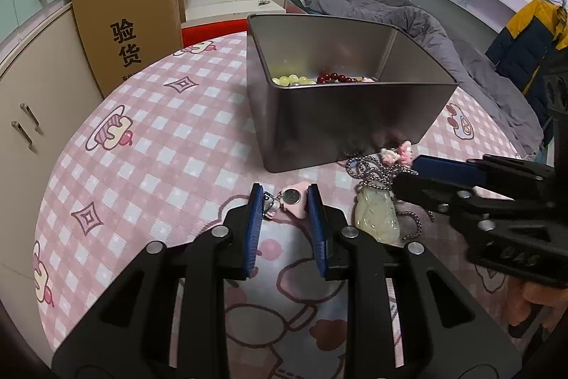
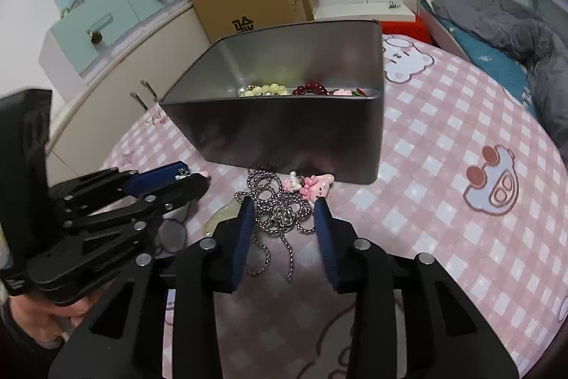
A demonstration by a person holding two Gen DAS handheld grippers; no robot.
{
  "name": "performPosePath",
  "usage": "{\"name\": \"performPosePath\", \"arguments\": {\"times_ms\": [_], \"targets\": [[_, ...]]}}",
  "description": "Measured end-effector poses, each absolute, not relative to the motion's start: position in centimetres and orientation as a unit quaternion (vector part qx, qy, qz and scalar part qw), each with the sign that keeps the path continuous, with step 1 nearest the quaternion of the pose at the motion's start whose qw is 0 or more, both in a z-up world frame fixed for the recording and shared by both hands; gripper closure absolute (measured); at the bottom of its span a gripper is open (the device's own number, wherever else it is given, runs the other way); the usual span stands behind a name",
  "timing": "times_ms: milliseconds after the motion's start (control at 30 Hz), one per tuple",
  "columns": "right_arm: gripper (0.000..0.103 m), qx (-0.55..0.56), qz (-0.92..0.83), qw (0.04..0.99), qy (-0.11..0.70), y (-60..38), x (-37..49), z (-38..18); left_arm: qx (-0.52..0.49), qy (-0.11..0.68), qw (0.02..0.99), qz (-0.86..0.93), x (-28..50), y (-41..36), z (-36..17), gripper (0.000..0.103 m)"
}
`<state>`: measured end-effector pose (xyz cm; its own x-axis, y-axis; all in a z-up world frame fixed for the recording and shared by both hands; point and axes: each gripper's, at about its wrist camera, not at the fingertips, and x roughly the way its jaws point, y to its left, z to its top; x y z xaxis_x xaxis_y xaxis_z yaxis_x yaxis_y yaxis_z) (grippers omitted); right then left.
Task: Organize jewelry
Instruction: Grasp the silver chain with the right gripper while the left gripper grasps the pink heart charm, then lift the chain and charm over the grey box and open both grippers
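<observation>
A grey metal tin (image 1: 340,126) stands open on a pink checked cloth (image 1: 149,144). Inside it, against the near wall, lie yellow-green beads (image 1: 293,80) and dark red beads (image 1: 332,77).

Just in front of the tin on the cloth lies a tangled silver chain (image 2: 280,212) with small pink charms (image 2: 312,187) at its far end, touching the tin's base. Beside the chain rests a pale green pendant (image 1: 376,217).

The right gripper (image 2: 284,212) is down over the chain, fingers apart, one on each side of the tangle.

To the left lies a pink keychain (image 1: 289,199) with a round dark disc. The left gripper (image 1: 285,201) has its fingers apart around it, blue pads (image 1: 254,229) close on either side.

Behind the table stand a cardboard box (image 1: 127,23), cream cabinets (image 1: 32,116) and a bed with grey bedding (image 1: 408,13).
</observation>
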<state>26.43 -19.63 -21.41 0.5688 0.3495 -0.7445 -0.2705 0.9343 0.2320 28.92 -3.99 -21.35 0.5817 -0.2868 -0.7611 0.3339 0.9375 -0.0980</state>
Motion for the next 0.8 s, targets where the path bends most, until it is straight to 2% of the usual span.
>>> {"name": "performPosePath", "arguments": {"times_ms": [133, 233, 333, 600, 700, 767, 800], "targets": [[0.08, -0.03, 0.171, 0.888, 0.425, -18.1, 25.5, -21.3, 0.023, 0.422, 0.889, -0.176, 28.6, -3.9, -21.3, 0.078], [0.081, -0.028, 0.172, 0.888, 0.426, -18.8, 24.7, -21.3, 0.021, 0.42, 0.89, -0.179, 28.3, -3.5, -21.2, 0.078], [0.088, -0.005, 0.181, 0.891, 0.417, -20.1, 23.7, -20.5, 0.02, 0.416, 0.891, -0.182, 27.6, -3.2, -20.9, 0.078], [0.088, -0.014, 0.19, 0.896, 0.4, -21.1, 22.4, -17.6, 0.02, 0.393, 0.9, -0.186, 26.1, -2.4, -18.8, 0.078], [0.085, -0.024, 0.188, 0.885, 0.426, -20.6, 22.6, -19.1, 0.019, 0.391, 0.901, -0.186, 25.7, -2.3, -18.5, 0.078], [0.068, -0.019, 0.184, 0.882, 0.434, -20.5, 22.8, -20.1, 0.02, 0.391, 0.901, -0.185, 25.5, -2.4, -18.5, 0.078], [0.067, -0.017, 0.182, 0.881, 0.437, -20.5, 22.9, -20.6, 0.019, 0.392, 0.901, -0.185, 25.5, -2.4, -18.6, 0.078]]}}
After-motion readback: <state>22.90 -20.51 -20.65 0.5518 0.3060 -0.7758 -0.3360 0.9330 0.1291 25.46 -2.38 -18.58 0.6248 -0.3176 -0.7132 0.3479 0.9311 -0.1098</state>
